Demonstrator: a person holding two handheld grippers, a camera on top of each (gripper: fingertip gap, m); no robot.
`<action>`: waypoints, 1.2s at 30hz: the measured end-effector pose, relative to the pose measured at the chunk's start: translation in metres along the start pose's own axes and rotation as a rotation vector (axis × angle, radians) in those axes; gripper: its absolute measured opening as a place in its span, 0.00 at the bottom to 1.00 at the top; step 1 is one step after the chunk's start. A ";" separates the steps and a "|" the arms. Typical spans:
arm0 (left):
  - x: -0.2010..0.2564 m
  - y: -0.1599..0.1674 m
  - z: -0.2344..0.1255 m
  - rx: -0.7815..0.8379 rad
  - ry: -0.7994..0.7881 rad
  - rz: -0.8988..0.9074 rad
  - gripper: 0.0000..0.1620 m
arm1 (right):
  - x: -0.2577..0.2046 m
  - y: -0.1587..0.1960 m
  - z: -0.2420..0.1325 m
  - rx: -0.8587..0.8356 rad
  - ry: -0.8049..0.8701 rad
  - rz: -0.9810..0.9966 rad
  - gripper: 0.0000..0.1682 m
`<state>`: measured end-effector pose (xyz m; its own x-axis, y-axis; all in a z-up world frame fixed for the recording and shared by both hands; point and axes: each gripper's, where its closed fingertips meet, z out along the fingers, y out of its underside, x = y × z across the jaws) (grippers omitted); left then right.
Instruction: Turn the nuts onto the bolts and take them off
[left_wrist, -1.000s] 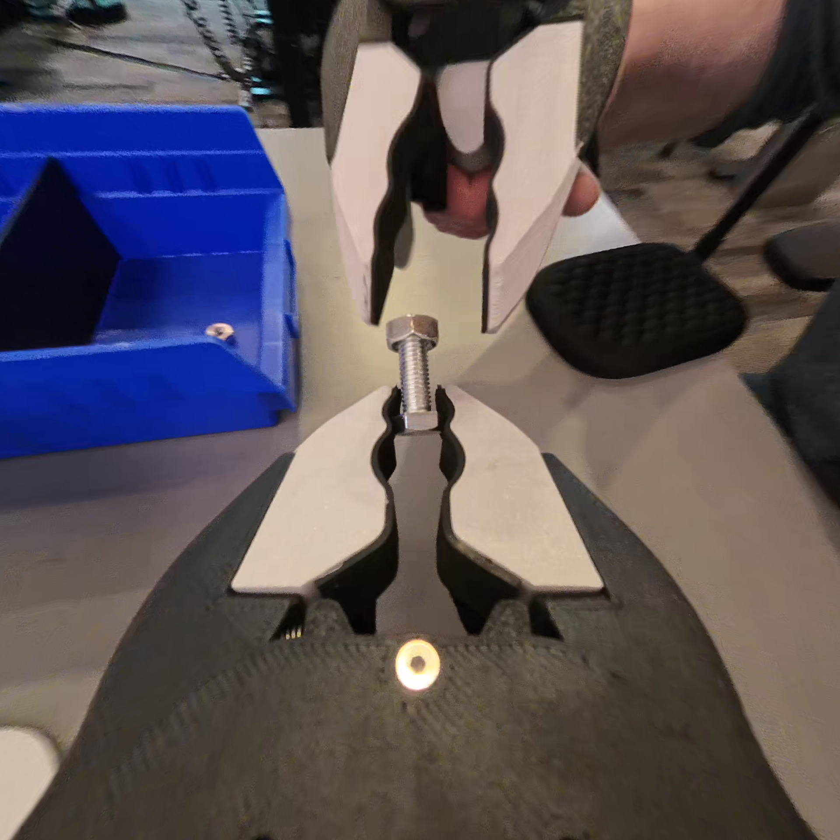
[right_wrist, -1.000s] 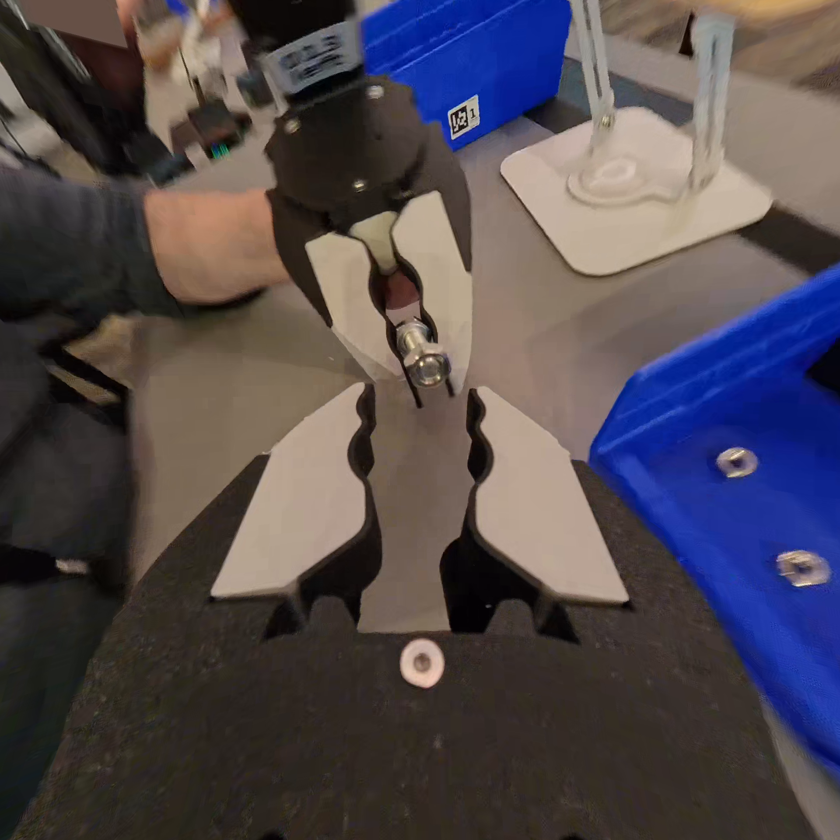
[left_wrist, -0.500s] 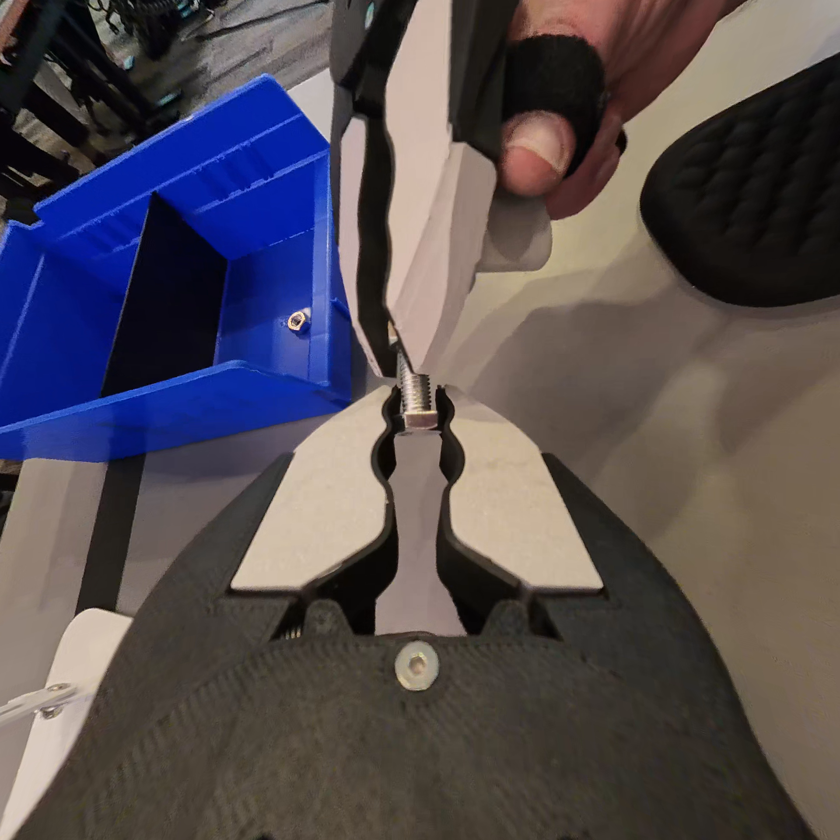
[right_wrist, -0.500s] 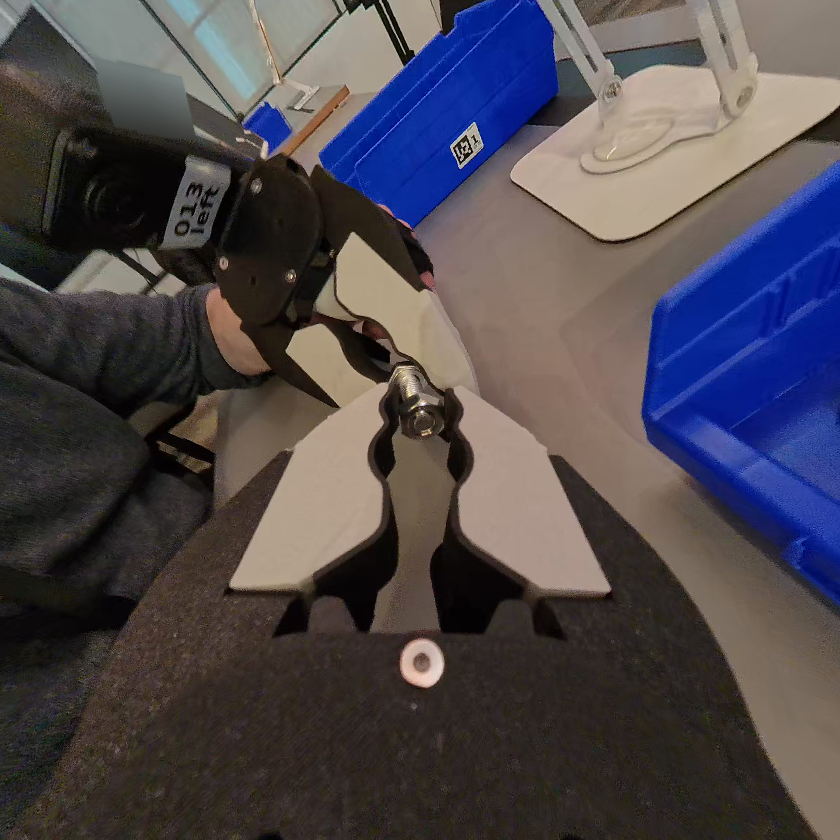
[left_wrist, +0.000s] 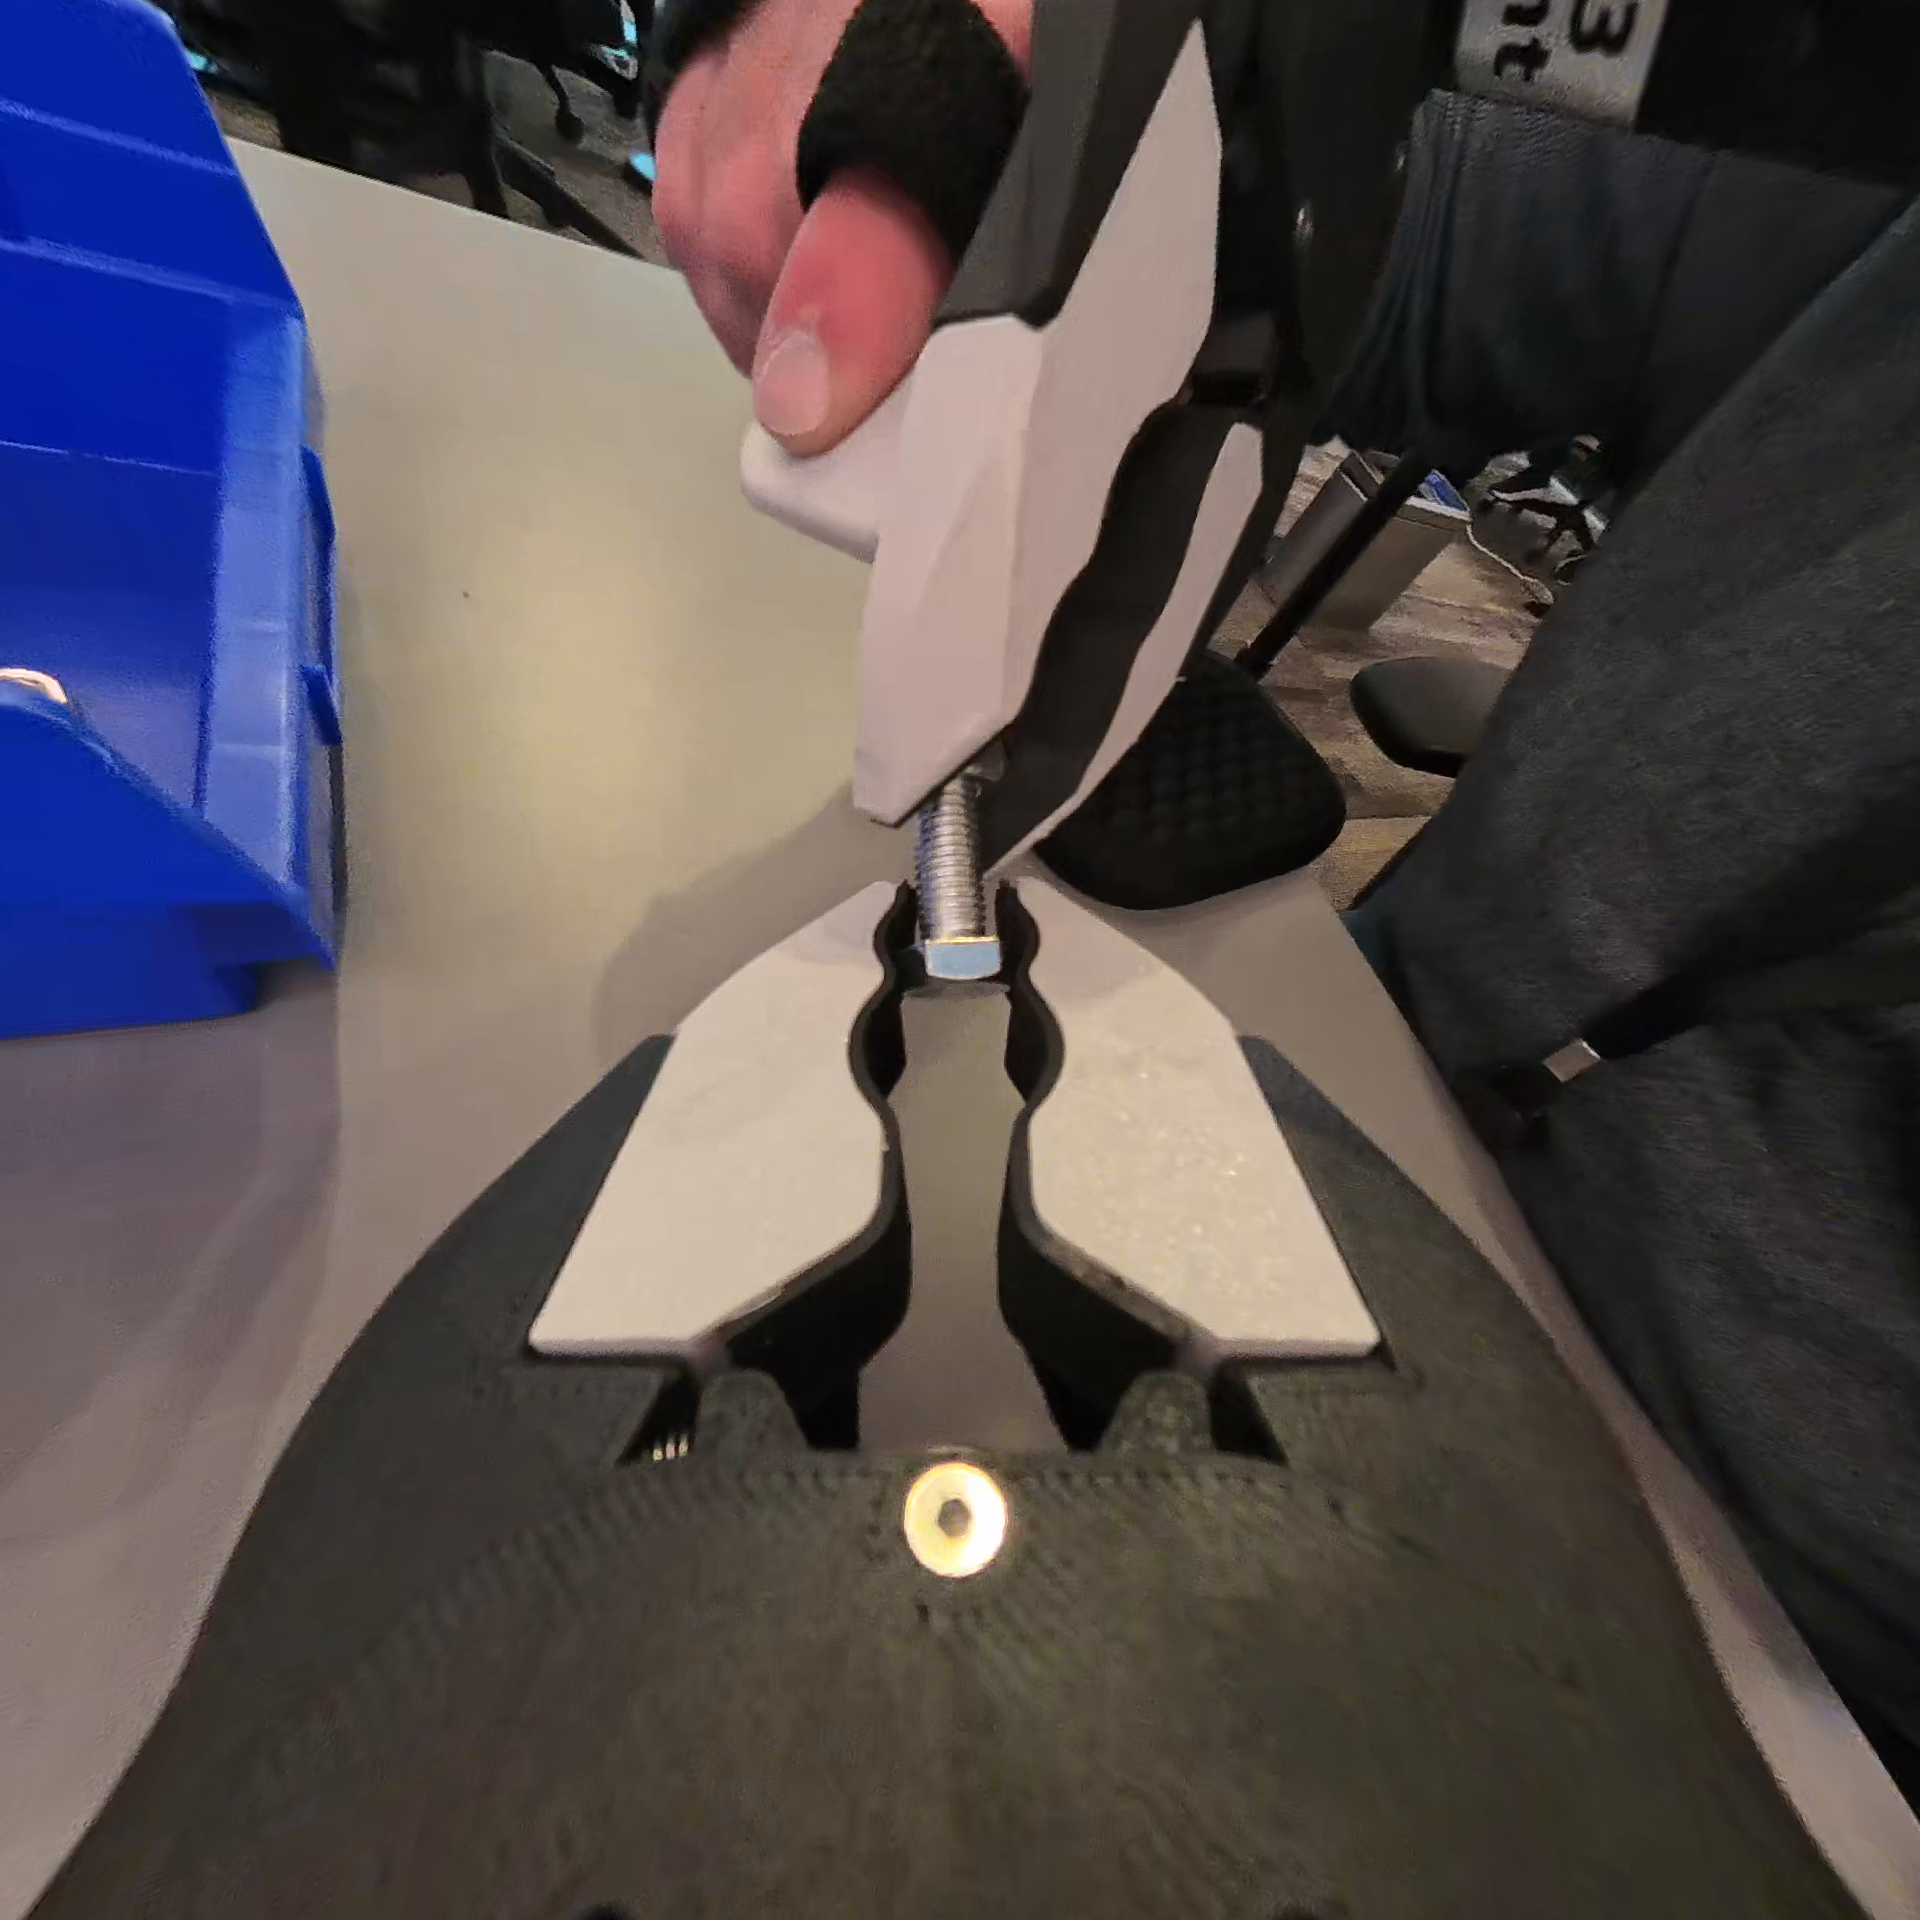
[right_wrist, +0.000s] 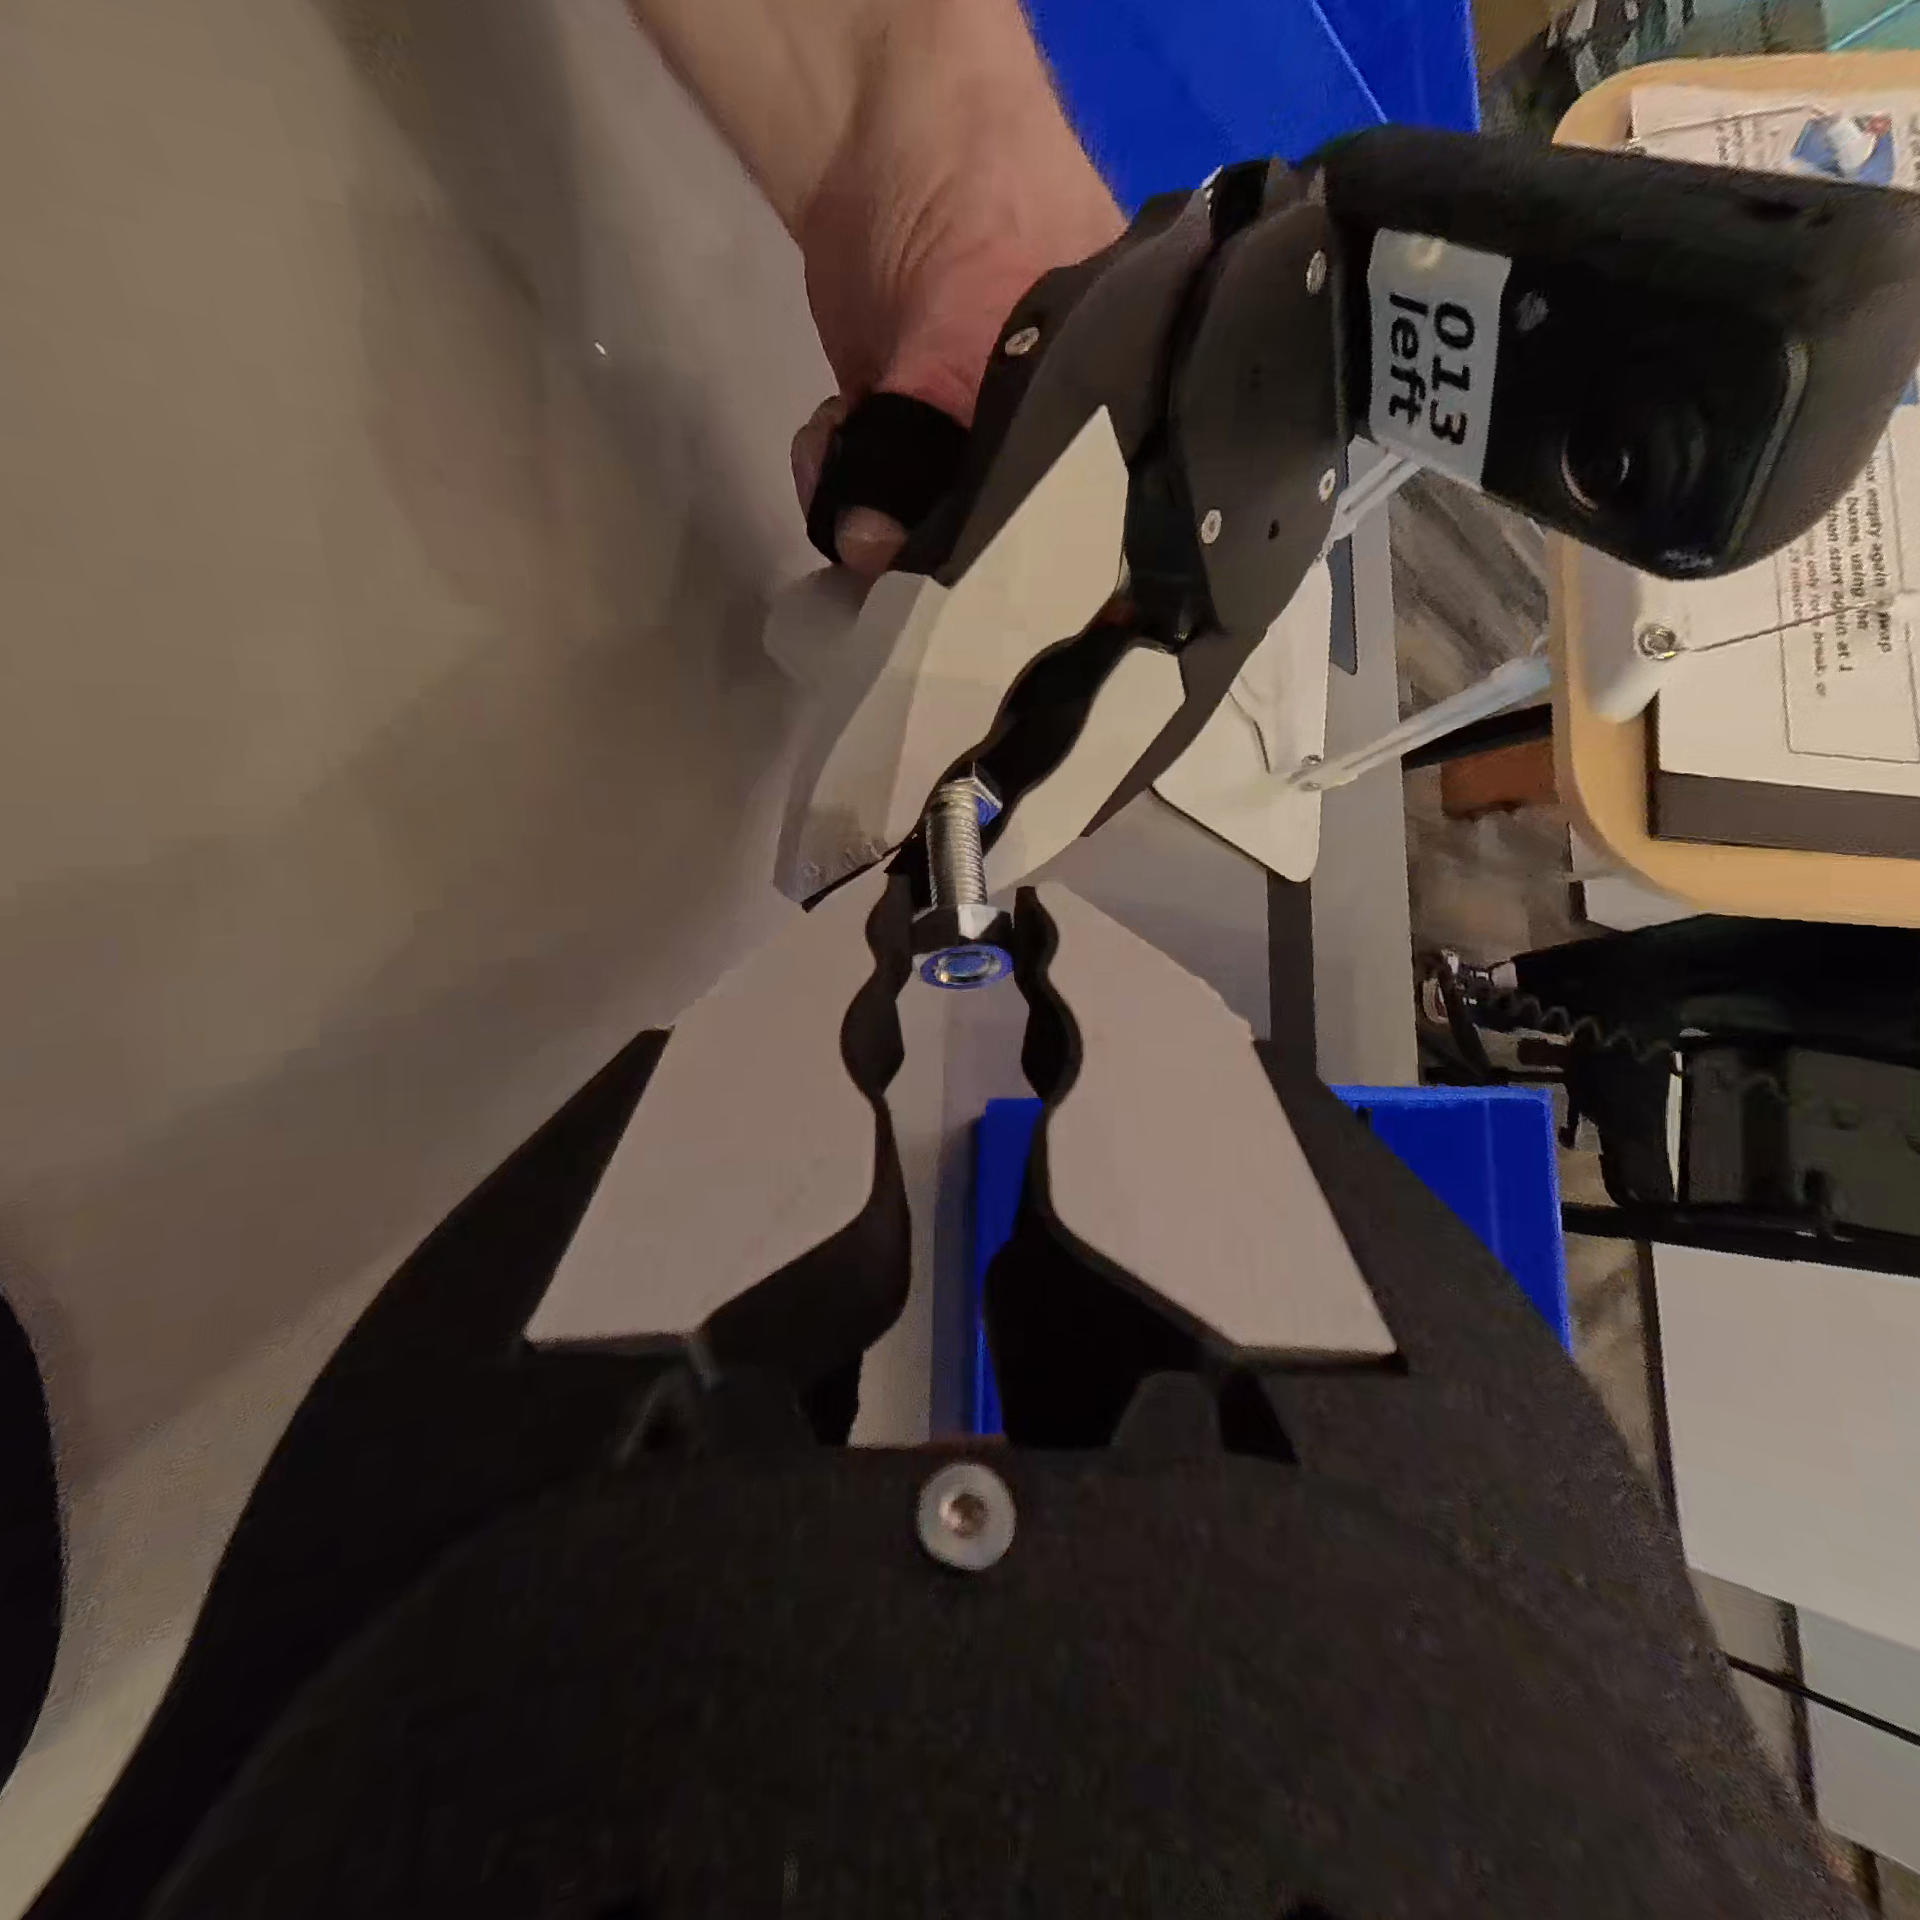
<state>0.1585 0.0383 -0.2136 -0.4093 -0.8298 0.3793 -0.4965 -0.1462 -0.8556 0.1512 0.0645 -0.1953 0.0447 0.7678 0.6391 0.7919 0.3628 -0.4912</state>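
- Left tongs (left_wrist: 956, 961): nearly shut, fingertips clamped on one end of a silver bolt (left_wrist: 951, 883). The piece gripped is a flat-sided hex, head or nut, which one cannot tell.
- Right tongs (right_wrist: 961, 961): likewise nearly shut, fingertips clamped on the hex piece at the bolt's opposite end (right_wrist: 961, 925).
- Bolt: held clear of the worktop (left_wrist: 540, 623), its threaded shank bridging the short gap between the two pairs of tongs. The tongs meet tip to tip at an angle, not in line.
- Right tongs as seen from the left wrist (left_wrist: 966, 800): enter from above, with a bare finger (left_wrist: 831, 312) in a black loop pressing the white trigger.
- Left tongs as seen from the right wrist (right_wrist: 940, 831): enter from the upper right, with a hand (right_wrist: 935, 208) behind and a black camera housing carrying a white label on top.
- Blue bin (left_wrist: 156, 520): on the grey worktop, left edge of the left wrist view, well apart from the bolt.
- Second blue bin (right_wrist: 1434, 1195): shown below and behind the right tongs.
- Black textured pad (left_wrist: 1205, 790): just behind the bolt in the left wrist view.
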 end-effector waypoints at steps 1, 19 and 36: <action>0.000 0.000 0.000 -0.002 0.007 -0.006 0.09 | 0.000 0.000 0.000 0.008 -0.002 0.010 0.11; -0.028 -0.013 -0.011 -0.116 -0.473 0.348 0.09 | 0.006 0.008 -0.005 0.385 -0.304 1.263 0.13; -0.023 0.009 -0.001 -0.186 -0.314 0.222 0.09 | -0.001 0.006 -0.002 0.075 -0.185 0.604 0.11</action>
<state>0.1629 0.0565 -0.2303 -0.2832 -0.9581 0.0429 -0.5642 0.1302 -0.8153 0.1568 0.0645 -0.1979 0.3583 0.9250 0.1269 0.6150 -0.1316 -0.7775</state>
